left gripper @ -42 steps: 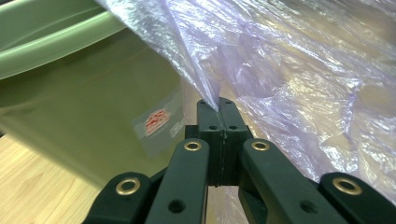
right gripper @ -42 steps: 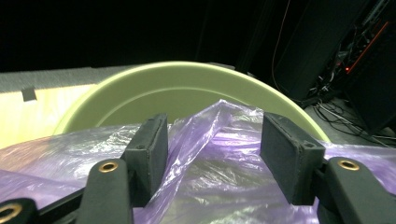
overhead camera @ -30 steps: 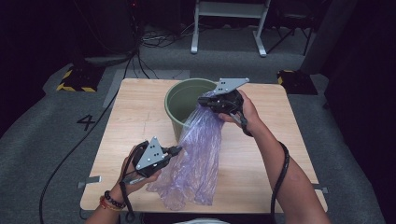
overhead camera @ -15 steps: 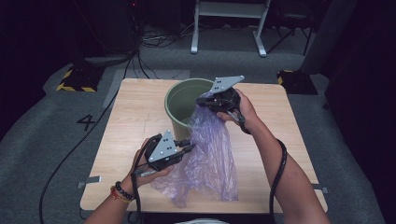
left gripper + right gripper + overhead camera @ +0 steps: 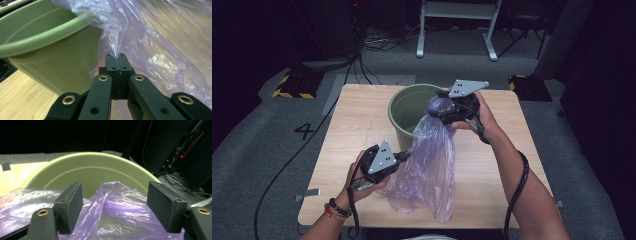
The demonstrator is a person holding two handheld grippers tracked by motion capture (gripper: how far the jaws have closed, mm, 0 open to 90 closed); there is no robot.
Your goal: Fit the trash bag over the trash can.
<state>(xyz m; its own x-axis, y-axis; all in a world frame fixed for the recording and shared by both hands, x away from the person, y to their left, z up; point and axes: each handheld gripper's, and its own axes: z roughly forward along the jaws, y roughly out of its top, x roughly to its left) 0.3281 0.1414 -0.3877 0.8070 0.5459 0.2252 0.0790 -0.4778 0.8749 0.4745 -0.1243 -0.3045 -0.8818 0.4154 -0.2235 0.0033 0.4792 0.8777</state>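
Purple bag (image 5: 432, 160) draped from green bin (image 5: 404, 107) rim onto desk (image 5: 357, 125). Left fingers (image 5: 116, 56) pinched on its film, keeping tension; right fingers (image 5: 160, 202) just opened wide, bag loose between, ready to regrip.

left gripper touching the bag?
Touching. In the left gripper view the left gripper has its jaws shut on a pinched fold of the bag, the film running straight from between the closed tips.

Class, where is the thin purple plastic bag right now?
In the high view, the thin purple plastic bag drapes from the green bucket's near rim onto the wooden table, pinched by the left gripper.
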